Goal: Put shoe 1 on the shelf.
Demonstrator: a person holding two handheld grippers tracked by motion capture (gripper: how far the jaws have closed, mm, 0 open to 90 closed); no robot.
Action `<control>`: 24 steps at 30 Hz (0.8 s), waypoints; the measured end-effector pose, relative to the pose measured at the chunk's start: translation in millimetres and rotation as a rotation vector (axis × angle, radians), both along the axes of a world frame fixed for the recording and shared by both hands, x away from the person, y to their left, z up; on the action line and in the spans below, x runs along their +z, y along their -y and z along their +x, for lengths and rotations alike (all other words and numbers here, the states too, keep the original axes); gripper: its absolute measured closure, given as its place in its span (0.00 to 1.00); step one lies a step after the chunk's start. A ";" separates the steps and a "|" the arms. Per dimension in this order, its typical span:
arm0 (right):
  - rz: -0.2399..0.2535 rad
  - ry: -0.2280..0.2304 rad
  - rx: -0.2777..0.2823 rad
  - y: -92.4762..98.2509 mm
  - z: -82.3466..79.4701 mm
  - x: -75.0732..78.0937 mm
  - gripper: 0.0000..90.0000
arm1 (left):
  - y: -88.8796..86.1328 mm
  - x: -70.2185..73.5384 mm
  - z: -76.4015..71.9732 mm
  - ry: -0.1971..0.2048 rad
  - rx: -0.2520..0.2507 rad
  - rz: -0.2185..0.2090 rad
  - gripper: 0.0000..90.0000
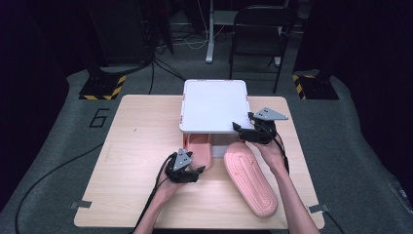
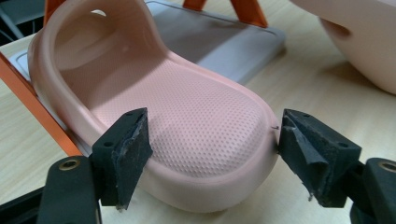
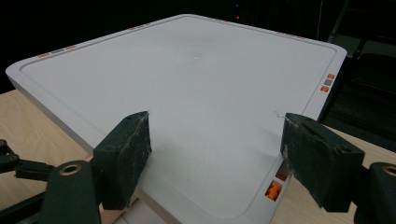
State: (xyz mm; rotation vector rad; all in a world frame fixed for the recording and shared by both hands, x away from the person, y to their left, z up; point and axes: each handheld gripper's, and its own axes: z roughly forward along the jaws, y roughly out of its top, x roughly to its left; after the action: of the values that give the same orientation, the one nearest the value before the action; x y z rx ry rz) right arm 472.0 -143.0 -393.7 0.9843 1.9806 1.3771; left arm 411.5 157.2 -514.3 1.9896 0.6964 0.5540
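Here, pink perforated slipper (image 2: 196, 116) between open left tongs (image 2: 212, 156); right tongs (image 3: 217, 158) open above white shelf (image 3: 187, 93)

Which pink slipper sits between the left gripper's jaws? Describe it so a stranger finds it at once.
Start at the white two-tier rack on the wooden table. The pink foam slipper pokes heel-out from under its front edge, strap up. Its twin, the overturned pink slipper, lies apart, ridged sole up.

Two pink slippers (image 1: 202, 151) (image 1: 251, 178), one white two-tier rack (image 1: 214, 105), one wooden table (image 1: 136, 146), two grippers (image 1: 192, 173) (image 1: 243, 131)
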 end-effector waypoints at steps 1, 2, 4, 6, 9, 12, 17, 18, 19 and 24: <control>-0.001 0.000 0.000 0.2 0.0 0.0 0.27 | 1.8 -0.1 3.1 -0.011 0.010 -0.011 0.28; -0.001 -0.002 -0.001 0.2 -0.2 0.0 0.27 | 2.6 0.2 5.6 -0.012 0.015 -0.012 0.28; -0.001 0.000 -0.001 0.2 -0.1 -0.1 0.27 | 6.1 0.5 12.5 -0.024 0.035 -0.025 0.29; -0.001 -0.001 -0.001 0.1 -0.1 -0.1 0.27 | 7.1 0.9 15.1 -0.024 0.042 -0.020 0.29; -0.002 -0.002 0.000 0.2 0.0 0.0 0.27 | 9.4 1.9 23.1 -0.035 0.070 -0.022 0.31; 0.001 0.000 0.002 0.3 0.3 -0.1 0.27 | 11.4 2.1 30.3 -0.041 0.094 -0.027 0.32; -0.001 -0.001 0.002 0.1 0.3 0.1 0.27 | 13.9 0.0 41.3 -0.047 0.139 -0.050 0.33; -0.001 -0.001 0.002 0.1 0.3 0.1 0.27 | 13.9 0.0 41.3 -0.047 0.139 -0.050 0.34; -0.001 -0.001 0.002 0.1 0.4 0.1 0.27 | 14.6 -1.0 42.6 -0.035 0.148 -0.056 0.34; 0.001 0.000 0.004 0.2 0.6 -0.1 0.27 | 16.2 -0.5 43.7 -0.040 0.153 -0.061 0.33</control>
State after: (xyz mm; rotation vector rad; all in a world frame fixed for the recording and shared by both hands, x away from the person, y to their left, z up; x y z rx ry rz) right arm 472.6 -143.3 -393.8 0.9817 1.9833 1.3796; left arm 455.2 141.0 -514.8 1.9055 0.8854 0.5770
